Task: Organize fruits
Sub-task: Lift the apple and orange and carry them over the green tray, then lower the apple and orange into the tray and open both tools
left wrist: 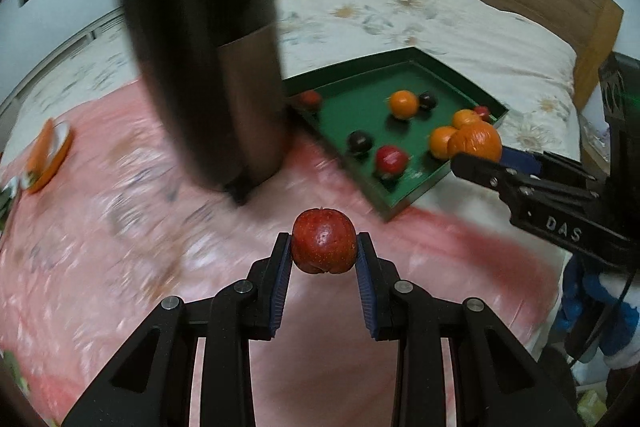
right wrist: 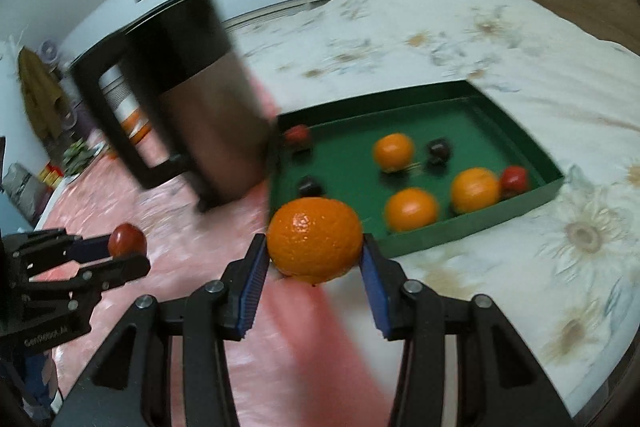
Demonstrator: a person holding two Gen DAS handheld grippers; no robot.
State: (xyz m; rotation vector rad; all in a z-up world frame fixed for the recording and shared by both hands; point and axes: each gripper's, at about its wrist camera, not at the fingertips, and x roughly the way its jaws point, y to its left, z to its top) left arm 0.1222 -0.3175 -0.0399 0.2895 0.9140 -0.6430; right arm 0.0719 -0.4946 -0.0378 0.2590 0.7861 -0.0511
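Left tool point(left wrist: 323, 247) pinched a red apple point(left wrist: 323, 246); right tool point(right wrist: 314, 247) pinched an orange point(right wrist: 314, 241), both above the bed w/ pink cover point(left wrist: 120, 227). Dark jug point(left wrist: 208, 59) stood far left. Green tray point(right wrist: 552, 183), far right, held three oranges point(right wrist: 411, 209), red & dark fruits point(right wrist: 439, 151).

glossy red apple point(left wrist: 323, 247), dimpled orange point(right wrist: 314, 241), brushed-metal jug point(left wrist: 224, 75)

The left gripper point(left wrist: 323, 251) pointed downward, its pads clamped on a red apple point(left wrist: 323, 247). The right gripper point(right wrist: 314, 254), beside it, gripped an orange point(right wrist: 314, 241).
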